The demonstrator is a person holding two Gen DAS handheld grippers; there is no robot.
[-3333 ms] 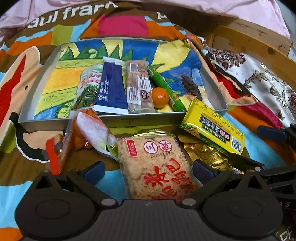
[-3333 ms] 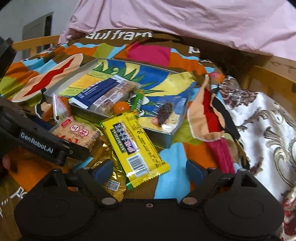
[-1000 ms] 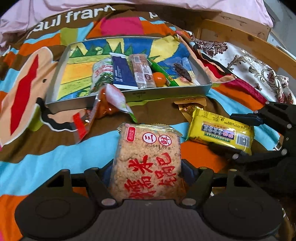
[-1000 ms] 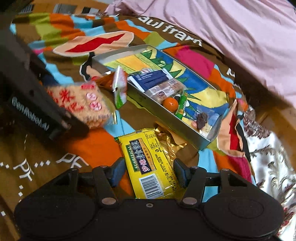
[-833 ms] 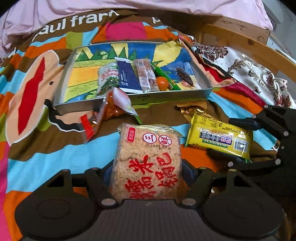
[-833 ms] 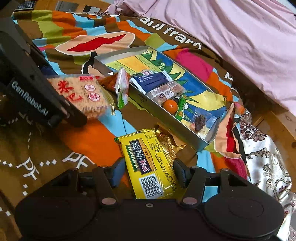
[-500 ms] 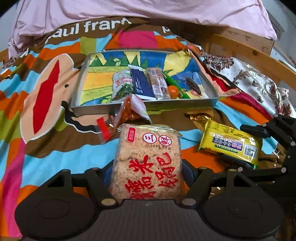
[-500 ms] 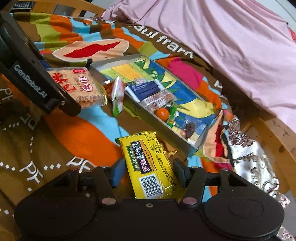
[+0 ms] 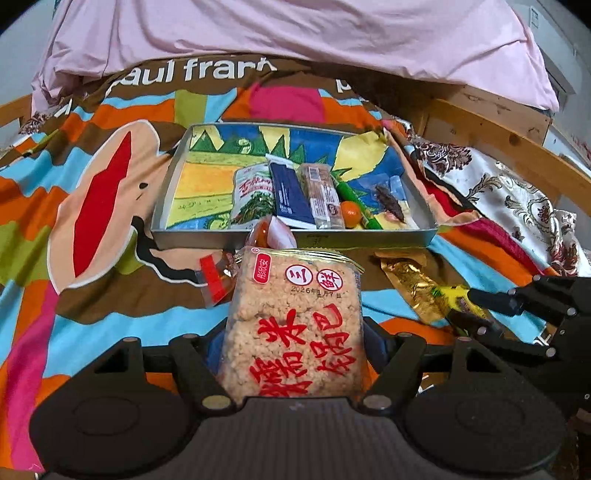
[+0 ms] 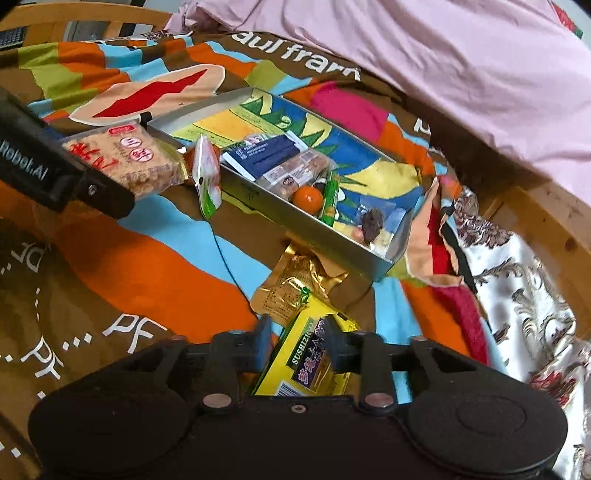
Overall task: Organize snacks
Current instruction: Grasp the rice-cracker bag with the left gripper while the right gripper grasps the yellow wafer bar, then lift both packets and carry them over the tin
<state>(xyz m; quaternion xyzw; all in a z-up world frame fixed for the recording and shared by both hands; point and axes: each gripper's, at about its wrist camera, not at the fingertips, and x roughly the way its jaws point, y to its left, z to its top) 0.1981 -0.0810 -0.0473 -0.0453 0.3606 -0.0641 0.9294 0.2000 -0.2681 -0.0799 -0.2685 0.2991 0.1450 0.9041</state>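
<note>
My left gripper (image 9: 295, 339) is shut on a clear pack of puffed rice cakes with red writing (image 9: 295, 295), held above the bedspread just before the metal tray (image 9: 369, 238). The tray holds a green-white bag, a navy bar (image 9: 290, 195), a brown bar, a small orange (image 9: 349, 213), a green stick and a dark piece. The jaws of my right gripper (image 10: 297, 339) are closing on a yellow snack pack (image 10: 310, 362), which stands tilted on edge with the pads pressing it. A gold pack (image 10: 291, 284) lies just beyond it. An orange-white pouch (image 10: 207, 173) leans against the tray's front wall.
Everything rests on a colourful striped bedspread (image 9: 92, 314). A pink duvet (image 9: 295, 33) is bunched up behind the tray. A floral cloth (image 10: 517, 280) and the wooden bed frame (image 10: 546, 218) lie to the right. The left gripper's finger (image 10: 92, 192) crosses the right wrist view at left.
The right jaws have narrowed onto the yellow pack, which turned from flat to tilted on edge. The left gripper rose with the rice cakes, nearer the tray.
</note>
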